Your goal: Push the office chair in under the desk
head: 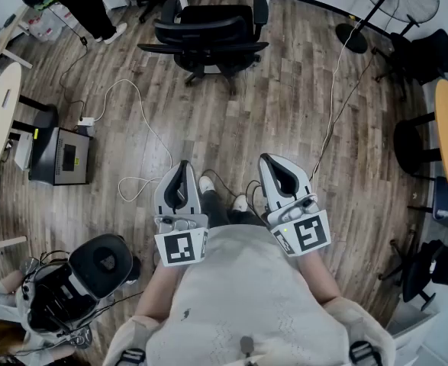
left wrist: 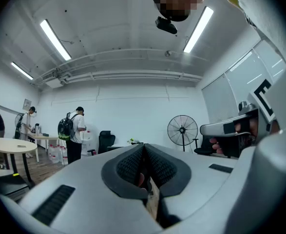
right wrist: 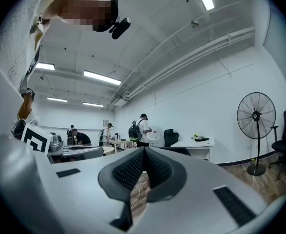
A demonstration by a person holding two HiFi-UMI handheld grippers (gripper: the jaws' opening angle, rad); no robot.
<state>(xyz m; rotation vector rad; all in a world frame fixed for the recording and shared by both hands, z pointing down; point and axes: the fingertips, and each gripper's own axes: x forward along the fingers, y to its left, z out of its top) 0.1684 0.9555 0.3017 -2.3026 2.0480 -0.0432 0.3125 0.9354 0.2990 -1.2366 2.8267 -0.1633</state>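
I'm at the approach step. The office chair stands well ahead of me on the wood floor, just short of the white bench, and nothing touches it yet. The left tongs and right tongs are held level near my body, both pressed together and empty. Next I'd walk up and set them against the backrest. The chair seems to turn its back to me, with the seat toward the bench. Its long axis runs armrest to armrest across my view.

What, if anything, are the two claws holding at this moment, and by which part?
Nothing is held: the left claw and right claw are both shut and empty, clear of the office chair.
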